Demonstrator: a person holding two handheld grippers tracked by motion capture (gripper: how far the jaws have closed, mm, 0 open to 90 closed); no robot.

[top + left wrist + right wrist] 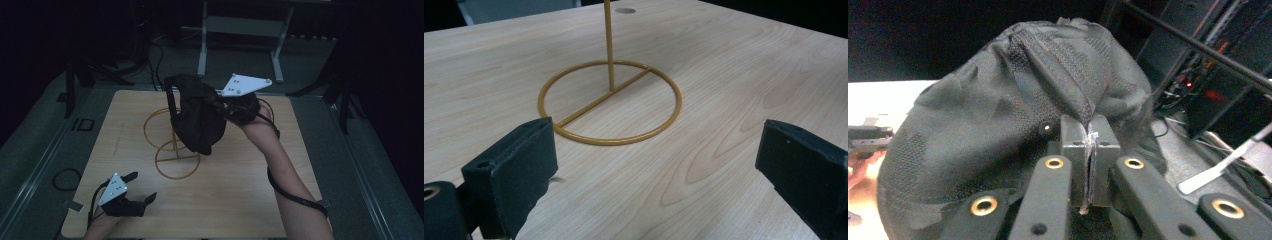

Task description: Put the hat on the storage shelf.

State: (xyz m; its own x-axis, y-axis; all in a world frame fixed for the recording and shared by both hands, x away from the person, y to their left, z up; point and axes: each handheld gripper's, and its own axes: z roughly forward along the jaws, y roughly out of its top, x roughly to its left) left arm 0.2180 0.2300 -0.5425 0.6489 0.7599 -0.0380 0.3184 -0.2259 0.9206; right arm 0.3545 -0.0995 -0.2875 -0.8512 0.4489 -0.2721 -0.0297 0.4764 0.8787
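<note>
My right tool (1089,165) pinches a black mesh fabric cap (1013,115); my left tool (134,192) gapes empty near the yellow wire stand (610,100). No writing readable.

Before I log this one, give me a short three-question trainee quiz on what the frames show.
1. True or false: the right gripper is shut on the black cap.
2. How do the left gripper's jaws stand?
A. shut on the stand
B. open, holding nothing
C. shut on the cap
3. Fill in: the wire stand on the table is ____ in colour.

Key
1. True: the pads pinch the cap's fabric, and the cap hangs above the stand.
2. B: the jaws stand wide apart over bare wood, short of the stand's base ring.
3. Yellow.
</note>
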